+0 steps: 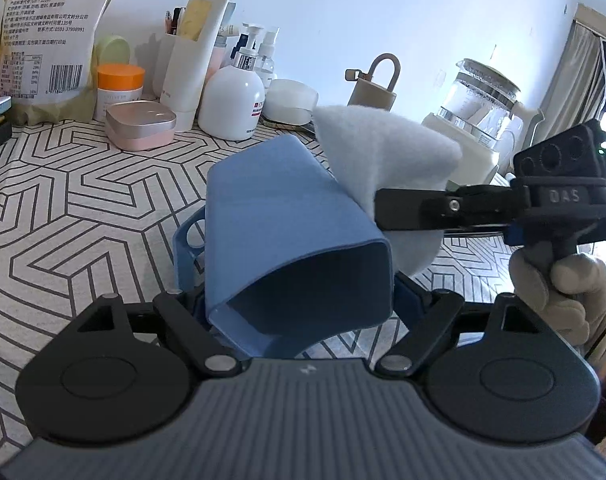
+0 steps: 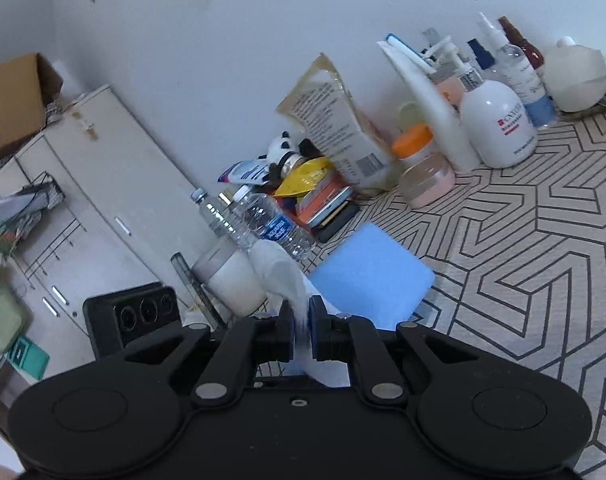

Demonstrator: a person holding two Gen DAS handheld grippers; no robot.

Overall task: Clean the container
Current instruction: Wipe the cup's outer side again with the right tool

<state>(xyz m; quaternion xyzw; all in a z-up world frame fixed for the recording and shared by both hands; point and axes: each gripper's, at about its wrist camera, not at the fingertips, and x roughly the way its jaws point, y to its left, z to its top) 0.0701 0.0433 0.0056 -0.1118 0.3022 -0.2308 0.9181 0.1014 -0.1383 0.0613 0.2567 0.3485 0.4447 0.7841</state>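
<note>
- One blue container [image 1: 287, 216], tipped with its open mouth toward the left wrist camera, sits between the fingers of the left gripper [image 1: 299, 292]; the pads are hidden behind it, so I cannot tell whether they press on it.
- One white cloth [image 1: 379, 160] is pinched tight in the narrow fingers of the right gripper [image 2: 301, 330] and touches the container's outer wall.
- A gloved hand [image 1: 559, 292] holds the right gripper's handle, which reads "DAS".
- On the patterned table [image 1: 63, 184]: one white pump bottle [image 1: 232, 100], one orange-lidded jar [image 1: 119, 84], one pink tin [image 1: 141, 125], one glass kettle [image 1: 479, 96], two clear water bottles [image 2: 275, 226].
- One snack bag [image 1: 51, 28], cut off at the top, carries Chinese print and a barcode.
- The pump bottle's label is too blurred to read.
</note>
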